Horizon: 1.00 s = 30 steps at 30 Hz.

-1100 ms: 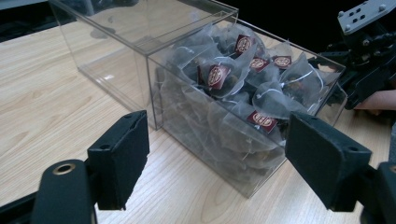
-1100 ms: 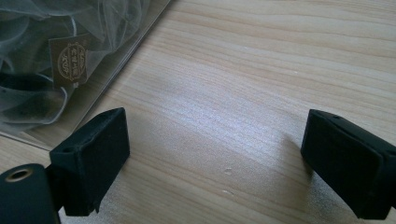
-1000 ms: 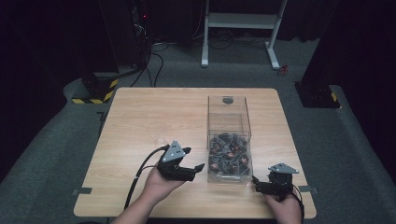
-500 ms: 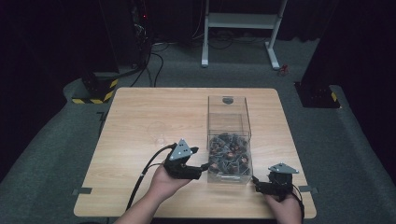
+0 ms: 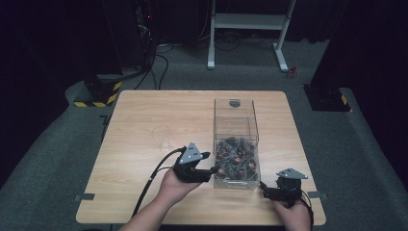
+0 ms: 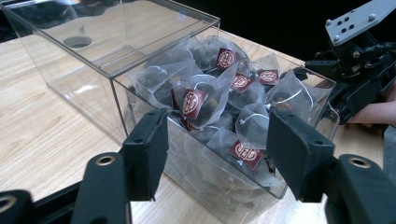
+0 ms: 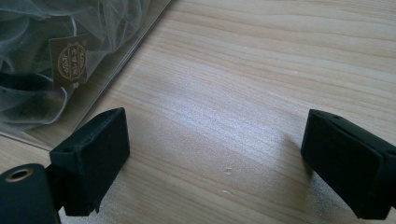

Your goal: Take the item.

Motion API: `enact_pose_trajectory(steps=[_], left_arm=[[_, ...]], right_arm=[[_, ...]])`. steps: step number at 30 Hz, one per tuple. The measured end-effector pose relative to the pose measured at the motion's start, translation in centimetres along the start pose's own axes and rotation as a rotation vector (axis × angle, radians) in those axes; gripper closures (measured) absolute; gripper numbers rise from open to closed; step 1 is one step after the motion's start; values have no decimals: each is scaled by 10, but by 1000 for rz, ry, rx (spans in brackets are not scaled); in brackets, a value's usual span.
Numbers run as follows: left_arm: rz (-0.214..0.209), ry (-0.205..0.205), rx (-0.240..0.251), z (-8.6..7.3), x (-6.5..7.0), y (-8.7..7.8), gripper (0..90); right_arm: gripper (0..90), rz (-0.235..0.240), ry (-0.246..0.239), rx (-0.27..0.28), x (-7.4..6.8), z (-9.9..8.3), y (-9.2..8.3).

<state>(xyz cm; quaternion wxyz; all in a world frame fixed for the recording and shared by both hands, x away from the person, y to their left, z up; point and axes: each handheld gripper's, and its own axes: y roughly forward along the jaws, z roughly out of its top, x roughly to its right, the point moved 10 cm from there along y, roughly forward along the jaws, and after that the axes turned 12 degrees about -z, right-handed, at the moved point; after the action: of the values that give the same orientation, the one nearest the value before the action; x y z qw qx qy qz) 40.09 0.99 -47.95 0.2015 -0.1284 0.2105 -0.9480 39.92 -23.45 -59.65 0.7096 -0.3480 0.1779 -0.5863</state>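
Observation:
A clear plastic box [image 5: 235, 122] stands on the wooden table, its near half heaped with mesh tea bags [image 5: 235, 156] that carry dark red tags. My left gripper [image 5: 211, 162] sits at the box's near left corner. In the left gripper view its jaws [image 6: 217, 149] stand apart in front of the box [image 6: 93, 60] and the tea bags [image 6: 201, 100]. They have just been closing, and no pad presses on anything. My right gripper [image 5: 263, 190] rests by the box's near right corner. Its jaws [image 7: 215, 158] are open over bare wood, with the box wall [image 7: 135, 42] to the left.
The box's far half is bare, with a round hole [image 5: 234, 103] in its far wall. A faint clear round thing, perhaps a glass [image 5: 163, 137], stands left of the box. The table's near edge [image 5: 202, 222] is close behind both hands. The right gripper [image 6: 359, 70] shows beyond the box.
The left gripper has moved right, up to the box's near left corner, and its jaws stand closer together. The right gripper has stayed where it was.

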Motion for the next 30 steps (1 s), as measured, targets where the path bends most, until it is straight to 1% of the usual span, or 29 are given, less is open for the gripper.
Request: enact_pose_trajectory(steps=[7,8,13,16,17,19,23,27,29,30], left_arm=[[-12,10,-1,5,2,7,481],[-8,14,-3,5,1,7,488],[-12,19,-2,7,1,11,518],[-2,23,-7,7,0,14,525],[-3,19,-6,7,0,15,543],[-1,25,-11,7,-1,17,553],[-9,33,-17,7,0,21,605],[-10,43,-16,10,1,24,631],[-10,53,-17,10,1,26,648],[2,77,-24,10,0,28,686]], right_arm=[[78,0,0,0,0,0,0],[78,0,0,0,0,0,0],[78,1,0,0,0,0,0],[78,1,0,0,0,0,0],[78,1,0,0,0,0,0],[78,1,0,0,0,0,0],[78,2,-1,1,0,0,0],[78,2,-1,1,0,0,0],[79,3,-2,1,0,0,0],[79,3,-2,1,0,0,0]])
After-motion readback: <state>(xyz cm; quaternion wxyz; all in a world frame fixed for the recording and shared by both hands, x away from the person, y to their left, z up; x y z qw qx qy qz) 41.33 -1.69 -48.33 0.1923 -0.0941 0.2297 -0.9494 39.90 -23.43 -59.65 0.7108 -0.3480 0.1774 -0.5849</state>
